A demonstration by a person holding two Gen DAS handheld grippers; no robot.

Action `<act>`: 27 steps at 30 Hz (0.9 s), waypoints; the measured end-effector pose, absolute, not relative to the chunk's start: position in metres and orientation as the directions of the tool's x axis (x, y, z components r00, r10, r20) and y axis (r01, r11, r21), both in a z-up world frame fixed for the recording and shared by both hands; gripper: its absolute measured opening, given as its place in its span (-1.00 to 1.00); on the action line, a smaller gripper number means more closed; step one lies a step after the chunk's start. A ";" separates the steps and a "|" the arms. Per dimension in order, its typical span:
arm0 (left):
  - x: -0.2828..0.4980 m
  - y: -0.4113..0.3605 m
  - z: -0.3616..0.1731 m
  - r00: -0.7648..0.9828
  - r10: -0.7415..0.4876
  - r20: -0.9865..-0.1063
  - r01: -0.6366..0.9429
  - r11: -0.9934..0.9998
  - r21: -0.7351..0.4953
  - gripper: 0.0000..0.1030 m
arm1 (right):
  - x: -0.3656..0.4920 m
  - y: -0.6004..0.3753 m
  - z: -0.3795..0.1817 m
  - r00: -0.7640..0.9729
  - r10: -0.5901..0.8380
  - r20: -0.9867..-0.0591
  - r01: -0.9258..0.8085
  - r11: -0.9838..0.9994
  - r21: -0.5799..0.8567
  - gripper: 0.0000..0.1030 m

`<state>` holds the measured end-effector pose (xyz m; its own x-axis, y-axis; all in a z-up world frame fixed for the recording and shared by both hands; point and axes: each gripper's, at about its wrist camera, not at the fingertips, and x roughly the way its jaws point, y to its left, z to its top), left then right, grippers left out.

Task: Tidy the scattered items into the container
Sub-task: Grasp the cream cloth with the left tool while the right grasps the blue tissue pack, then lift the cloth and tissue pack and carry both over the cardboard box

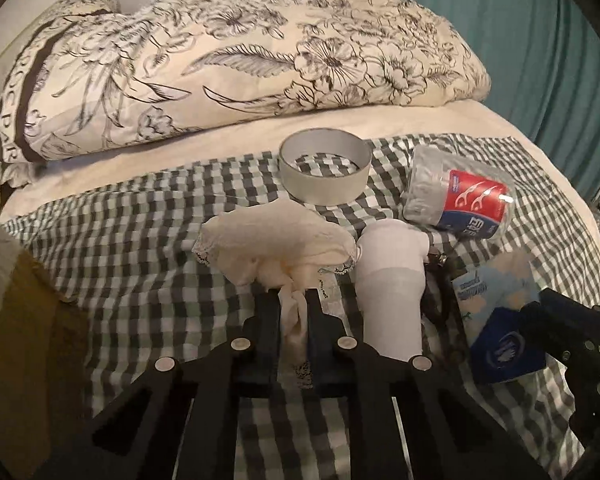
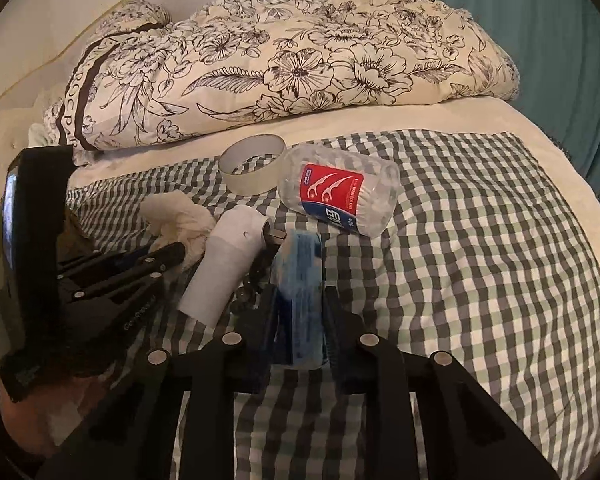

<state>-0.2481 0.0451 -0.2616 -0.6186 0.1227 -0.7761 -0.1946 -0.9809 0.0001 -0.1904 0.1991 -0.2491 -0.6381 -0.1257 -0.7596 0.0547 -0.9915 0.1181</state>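
My left gripper (image 1: 294, 300) is shut on a bunched cream lace cloth (image 1: 276, 244) on the checked blanket (image 1: 120, 248). Just right of it lies a white angled tube-shaped device (image 1: 392, 288). My right gripper (image 2: 300, 292) is shut on a blue tissue pack (image 2: 298, 280), which stands on edge between its pads. From the right wrist view the left gripper (image 2: 180, 250) shows at the left, against the cloth (image 2: 176, 216). A tape roll (image 2: 252, 170) and a clear jar of floss picks (image 2: 340, 196) lie further back. No container shows clearly.
A floral pillow (image 1: 260, 52) lies across the back of the bed. Dark beads (image 2: 248, 296) sit between the white device (image 2: 228, 264) and the tissue pack. A teal curtain (image 2: 520, 12) hangs at the right. A brownish surface (image 1: 32, 320) borders the bed at the left.
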 end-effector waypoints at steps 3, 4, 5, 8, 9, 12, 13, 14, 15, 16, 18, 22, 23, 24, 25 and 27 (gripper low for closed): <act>-0.237 0.040 -0.248 -0.634 0.124 -0.763 -0.182 -0.983 -0.009 -0.78 | -0.183 0.199 -0.245 -0.634 -0.125 -0.763 0.055 -0.992 0.117 -0.65; -0.233 0.038 -0.244 -0.640 0.125 -0.758 -0.181 -0.983 -0.009 -0.78 | -0.181 0.199 -0.245 -0.633 -0.126 -0.764 0.055 -0.992 0.118 -0.66; -0.229 0.037 -0.240 -0.645 0.128 -0.753 -0.181 -0.983 -0.012 -0.78 | -0.178 0.199 -0.244 -0.631 -0.128 -0.765 0.056 -0.991 0.120 -0.66; -0.216 0.031 -0.227 -0.659 0.138 -0.739 -0.178 -0.984 -0.026 -0.80 | -0.170 0.199 -0.242 -0.625 -0.138 -0.769 0.058 -0.990 0.130 -0.68; -0.211 0.030 -0.222 -0.665 0.138 -0.734 -0.175 -0.984 -0.026 -0.82 | -0.168 0.199 -0.242 -0.622 -0.142 -0.770 0.057 -0.989 0.136 -0.69; -0.197 0.025 -0.209 -0.681 0.139 -0.719 -0.175 -0.984 -0.025 -0.83 | -0.160 0.199 -0.238 -0.619 -0.146 -0.772 0.051 -0.988 0.147 -0.70; -0.193 0.024 -0.203 -0.688 0.141 -0.712 -0.174 -0.984 -0.026 -0.83 | -0.158 0.198 -0.235 -0.621 -0.148 -0.770 0.053 -0.988 0.148 -0.70; -0.188 0.022 -0.198 -0.695 0.142 -0.705 -0.173 -0.985 -0.028 -0.83 | -0.155 0.197 -0.230 -0.626 -0.149 -0.765 0.055 -0.987 0.148 -0.70; -0.183 0.020 -0.192 -0.702 0.143 -0.698 -0.170 -0.985 -0.032 -0.83 | -0.152 0.196 -0.226 -0.632 -0.150 -0.761 0.057 -0.987 0.147 -0.70; -0.180 0.018 -0.187 -0.706 0.144 -0.693 -0.167 -0.985 -0.034 -0.83 | -0.149 0.196 -0.221 -0.637 -0.152 -0.756 0.060 -0.987 0.148 -0.70; -0.172 0.015 -0.175 -0.719 0.144 -0.680 -0.163 -0.986 -0.036 -0.83 | -0.142 0.194 -0.209 -0.649 -0.158 -0.745 0.065 -0.986 0.152 -0.70; -0.154 0.010 -0.151 -0.744 0.147 -0.651 -0.161 -0.986 -0.039 -0.83 | -0.129 0.188 -0.187 -0.677 -0.162 -0.718 0.081 -0.986 0.146 -0.70; -0.150 0.008 -0.145 -0.750 0.149 -0.645 -0.159 -0.986 -0.043 -0.83 | -0.126 0.187 -0.181 -0.684 -0.165 -0.711 0.085 -0.985 0.147 -0.70; -0.145 0.006 -0.138 -0.756 0.148 -0.637 -0.157 -0.987 -0.044 -0.83 | -0.122 0.185 -0.174 -0.692 -0.168 -0.702 0.089 -0.985 0.148 -0.70; -0.141 0.005 -0.132 -0.763 0.146 -0.630 -0.155 -0.987 -0.041 -0.83 | -0.118 0.183 -0.168 -0.700 -0.170 -0.693 0.093 -0.985 0.147 -0.70; -0.131 0.002 -0.121 -0.776 0.142 -0.615 -0.153 -0.988 -0.036 -0.83 | -0.111 0.179 -0.156 -0.715 -0.175 -0.677 0.102 -0.984 0.147 -0.70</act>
<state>-0.1315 0.0021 -0.1206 -0.7756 0.1421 -0.6150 -0.1526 -0.9876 -0.0359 -0.1106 0.1795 -0.1561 -0.7146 -0.1750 -0.6773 0.1016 -0.9839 0.1471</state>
